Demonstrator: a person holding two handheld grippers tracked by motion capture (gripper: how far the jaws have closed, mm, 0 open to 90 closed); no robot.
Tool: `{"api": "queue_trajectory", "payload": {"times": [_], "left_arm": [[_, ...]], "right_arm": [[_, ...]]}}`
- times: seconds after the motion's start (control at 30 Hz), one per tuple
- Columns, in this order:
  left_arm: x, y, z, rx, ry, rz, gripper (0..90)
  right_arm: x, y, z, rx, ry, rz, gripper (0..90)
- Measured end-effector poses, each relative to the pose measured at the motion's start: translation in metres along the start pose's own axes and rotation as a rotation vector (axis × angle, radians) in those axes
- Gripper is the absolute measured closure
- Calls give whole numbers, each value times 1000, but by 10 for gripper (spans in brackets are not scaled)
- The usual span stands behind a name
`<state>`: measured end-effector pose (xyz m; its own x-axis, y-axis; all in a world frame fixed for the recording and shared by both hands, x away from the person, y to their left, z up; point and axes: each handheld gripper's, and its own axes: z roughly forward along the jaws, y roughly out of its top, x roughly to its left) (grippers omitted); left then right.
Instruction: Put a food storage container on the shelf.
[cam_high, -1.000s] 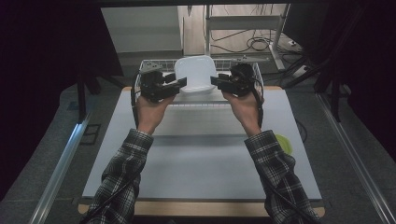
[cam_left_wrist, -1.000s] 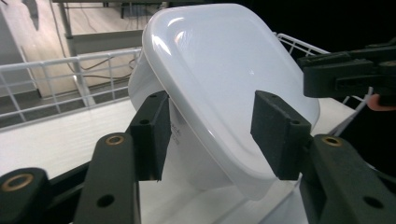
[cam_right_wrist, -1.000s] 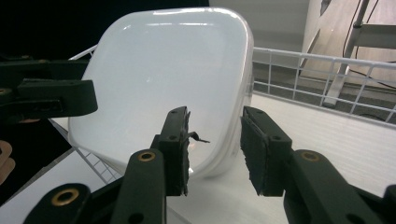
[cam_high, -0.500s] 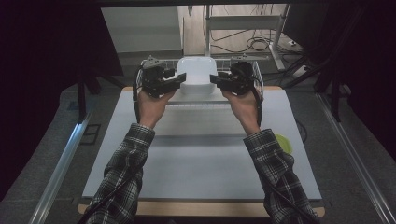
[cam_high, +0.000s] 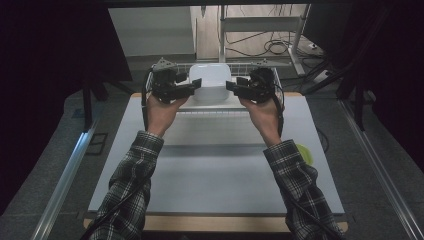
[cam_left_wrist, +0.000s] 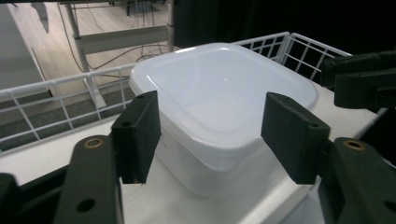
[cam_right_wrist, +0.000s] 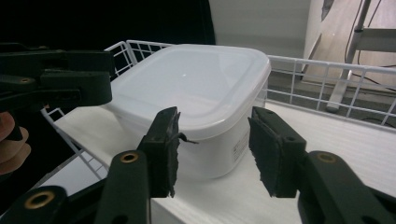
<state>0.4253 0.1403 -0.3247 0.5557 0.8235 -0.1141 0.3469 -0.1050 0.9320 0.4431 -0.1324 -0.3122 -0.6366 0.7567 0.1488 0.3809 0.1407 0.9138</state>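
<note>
Grippers flanked a white lidded container (cam_high: 210, 81) that sat in a white wire basket (cam_high: 270, 65) at the table's far edge. Left gripper (cam_high: 191, 87) and right gripper (cam_high: 231, 86) each faced one side of it, jaws just opened and parted, pads off its walls. Its contents were hidden.

white container (cam_high: 210, 80), white wire basket (cam_left_wrist: 56, 88), black-white plaid sleeves (cam_high: 135, 170).

One container, one basket, two grippers

A single white lidded container (cam_high: 210, 80) sits inside one wire basket (cam_high: 260, 64); one gripper (cam_high: 192, 87) flanks the container's left, another (cam_high: 231, 86) its right; one green disc (cam_high: 305, 152) lies nearer the person.
</note>
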Motion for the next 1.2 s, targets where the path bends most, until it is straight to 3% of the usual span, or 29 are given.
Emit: {"api": "queue_trajectory", "payload": {"times": [0.4,0.7,0.9,1.0,1.2], "left_arm": [[-11,-24,-22,32,-64,6,181],[-22,-44,-39,84,-110,57,93],[-32,-59,-49,110,-128,69,43],[-35,-69,-55,100,-130,64,30],[-41,-88,-65,107,-109,78,19]], "right_arm": [[5,-25,-15,14,31,-44,328],[12,-49,-25,28,51,-80,233],[11,-66,-32,47,73,-93,171],[11,-74,-34,61,75,-103,151],[9,-89,-41,76,56,-121,97]]}}
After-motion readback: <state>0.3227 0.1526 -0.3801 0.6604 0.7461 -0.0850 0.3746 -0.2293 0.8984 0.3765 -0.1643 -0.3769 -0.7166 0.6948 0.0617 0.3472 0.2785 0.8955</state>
